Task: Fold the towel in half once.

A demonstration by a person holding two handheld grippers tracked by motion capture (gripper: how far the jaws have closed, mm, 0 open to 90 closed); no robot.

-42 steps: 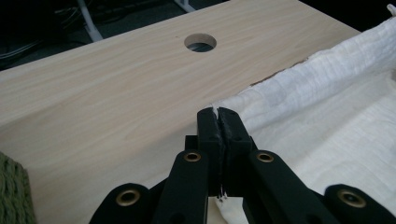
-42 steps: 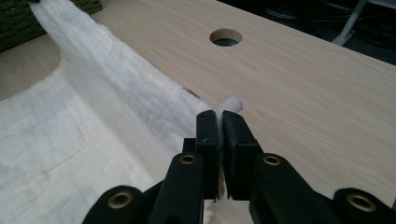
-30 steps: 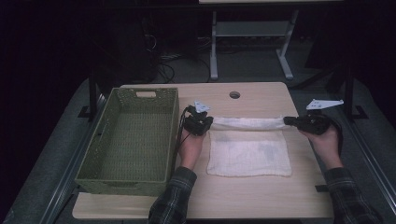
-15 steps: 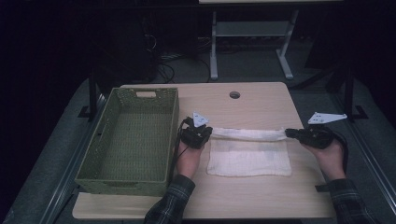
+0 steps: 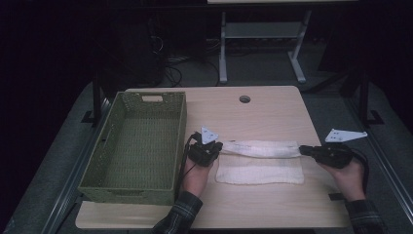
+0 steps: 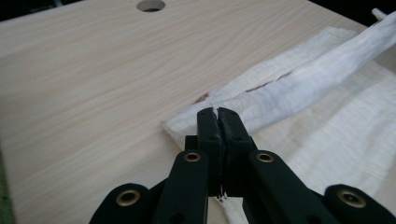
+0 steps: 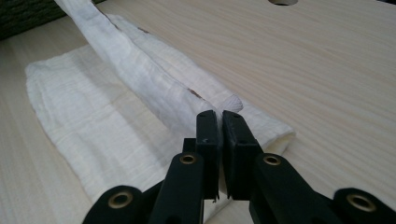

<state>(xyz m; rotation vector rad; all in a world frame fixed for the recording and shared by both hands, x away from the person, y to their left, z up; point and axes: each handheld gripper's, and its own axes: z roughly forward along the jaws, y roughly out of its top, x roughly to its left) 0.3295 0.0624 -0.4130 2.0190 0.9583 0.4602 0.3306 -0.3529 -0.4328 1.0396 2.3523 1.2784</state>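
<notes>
A white towel (image 5: 260,168) lies on the wooden table (image 5: 243,117), right of centre. Its far edge is lifted into a taut strip stretched between my two grippers, just above the flat part. At the strip's left end my left gripper (image 5: 219,146) is shut on the towel's corner; in the left gripper view the jaws (image 6: 217,114) pinch cloth of the towel (image 6: 299,79). My right gripper (image 5: 304,149) is shut on the right corner, and the right gripper view shows its tips (image 7: 218,116) pressed on the towel (image 7: 116,107).
A green woven basket (image 5: 181,141) stands at the table's left, right beside my left hand. A cable hole (image 5: 244,99) sits in the tabletop farther back. Bare wood lies behind the towel and along the front edge.
Both hands have moved toward the person with the towel's edge held between them. The lifted strip now hangs over the far part of the flat cloth.
</notes>
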